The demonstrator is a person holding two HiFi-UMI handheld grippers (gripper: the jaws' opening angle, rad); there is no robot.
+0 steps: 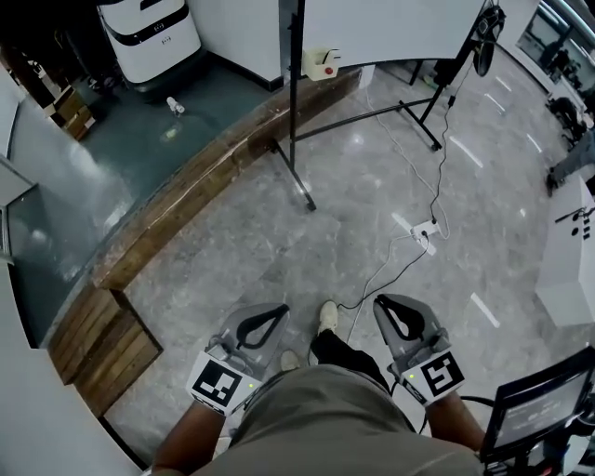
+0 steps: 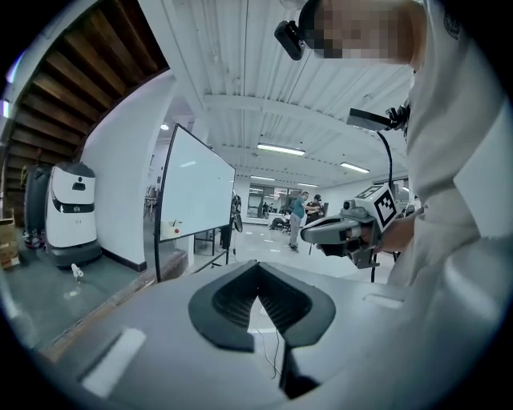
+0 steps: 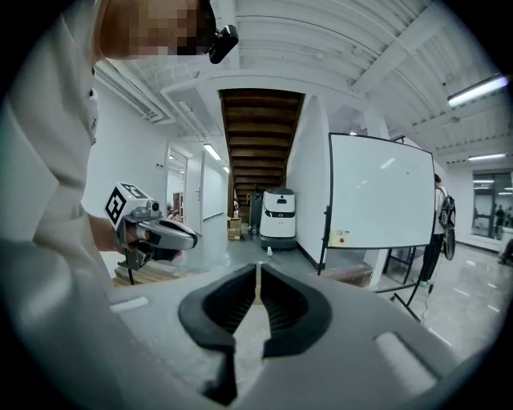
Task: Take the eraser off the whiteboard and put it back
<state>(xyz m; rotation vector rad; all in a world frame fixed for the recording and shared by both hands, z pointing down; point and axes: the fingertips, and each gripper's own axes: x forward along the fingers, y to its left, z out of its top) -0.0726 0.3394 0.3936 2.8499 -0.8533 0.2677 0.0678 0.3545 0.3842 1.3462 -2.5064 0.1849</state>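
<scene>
Grey jaws of our left gripper (image 1: 279,310) and right gripper (image 1: 380,301) are pressed together, empty. Far off, the eraser (image 1: 323,63) sits on the whiteboard (image 1: 390,28).

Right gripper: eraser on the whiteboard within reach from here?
Probably not. The right gripper is shut and held by the person's body, while the eraser sits on the whiteboard well across the floor. The way looks free; walking up seems needed.

Open floor (image 1: 260,244) ahead toward whiteboard (image 1: 390,28); stand legs (image 1: 372,116), power strip (image 1: 423,234), wooden step (image 1: 195,195) in way.
</scene>
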